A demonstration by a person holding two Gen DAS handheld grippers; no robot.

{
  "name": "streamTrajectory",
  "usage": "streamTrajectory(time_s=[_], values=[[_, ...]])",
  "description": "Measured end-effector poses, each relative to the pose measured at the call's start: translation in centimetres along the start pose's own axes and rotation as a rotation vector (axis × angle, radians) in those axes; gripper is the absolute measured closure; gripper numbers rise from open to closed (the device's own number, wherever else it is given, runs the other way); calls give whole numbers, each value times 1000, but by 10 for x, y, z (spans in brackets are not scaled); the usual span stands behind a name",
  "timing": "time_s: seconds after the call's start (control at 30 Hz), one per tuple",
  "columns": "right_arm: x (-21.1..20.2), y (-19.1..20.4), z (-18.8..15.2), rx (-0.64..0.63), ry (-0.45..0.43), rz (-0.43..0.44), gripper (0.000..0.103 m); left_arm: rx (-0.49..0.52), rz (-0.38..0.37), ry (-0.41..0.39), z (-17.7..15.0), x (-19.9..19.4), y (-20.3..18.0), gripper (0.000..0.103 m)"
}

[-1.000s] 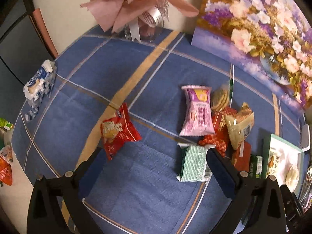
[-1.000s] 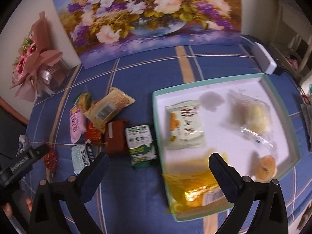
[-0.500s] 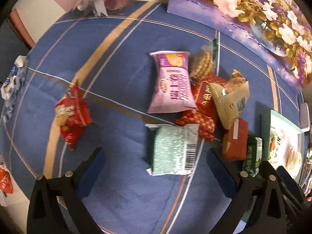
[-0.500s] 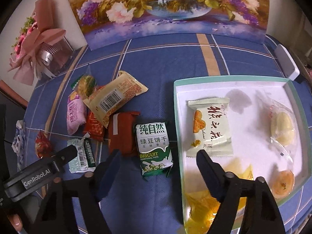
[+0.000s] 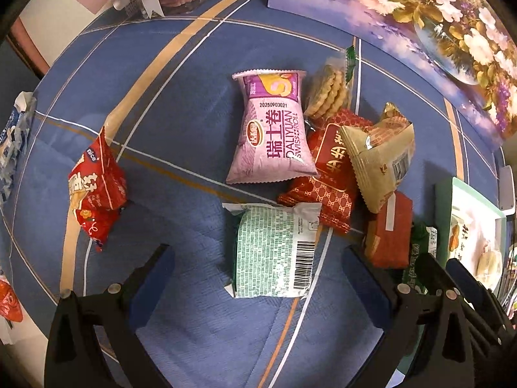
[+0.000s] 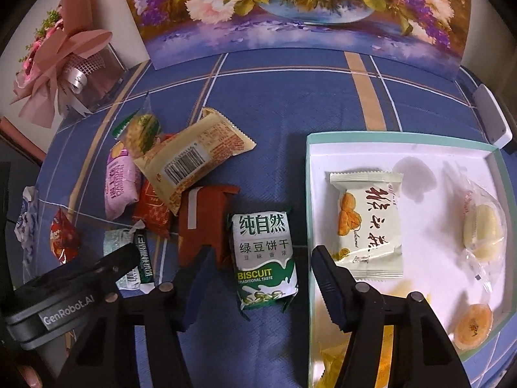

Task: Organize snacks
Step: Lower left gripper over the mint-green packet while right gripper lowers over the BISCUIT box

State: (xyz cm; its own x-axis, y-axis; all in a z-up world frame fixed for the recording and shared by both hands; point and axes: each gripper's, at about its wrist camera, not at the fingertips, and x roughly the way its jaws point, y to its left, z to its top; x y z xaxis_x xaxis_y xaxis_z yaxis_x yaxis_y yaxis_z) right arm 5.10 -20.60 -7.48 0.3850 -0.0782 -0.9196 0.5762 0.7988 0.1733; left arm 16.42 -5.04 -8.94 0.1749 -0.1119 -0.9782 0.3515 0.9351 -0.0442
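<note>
Two grippers, left gripper (image 5: 255,274) spread over barcode packet (image 5: 274,252), right gripper (image 6: 261,271) closing astride biscuit pack (image 6: 265,258)

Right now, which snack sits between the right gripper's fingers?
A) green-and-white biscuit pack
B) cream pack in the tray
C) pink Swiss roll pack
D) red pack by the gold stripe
A: the right wrist view shows the biscuit pack lying on the cloth between the right gripper fingers, whose jaws are closing but not yet pressing on it.
</note>
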Motion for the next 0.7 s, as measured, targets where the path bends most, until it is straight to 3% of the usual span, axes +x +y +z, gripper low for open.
streamTrajectory(time_s=[0.4,0.7], values=[[-13,2,2,0,-22,55,46,1,-7,2,2,8,-6,2],[2,2,1,-12,17,28,46,-3,-8,1,1,5,-1,2]])
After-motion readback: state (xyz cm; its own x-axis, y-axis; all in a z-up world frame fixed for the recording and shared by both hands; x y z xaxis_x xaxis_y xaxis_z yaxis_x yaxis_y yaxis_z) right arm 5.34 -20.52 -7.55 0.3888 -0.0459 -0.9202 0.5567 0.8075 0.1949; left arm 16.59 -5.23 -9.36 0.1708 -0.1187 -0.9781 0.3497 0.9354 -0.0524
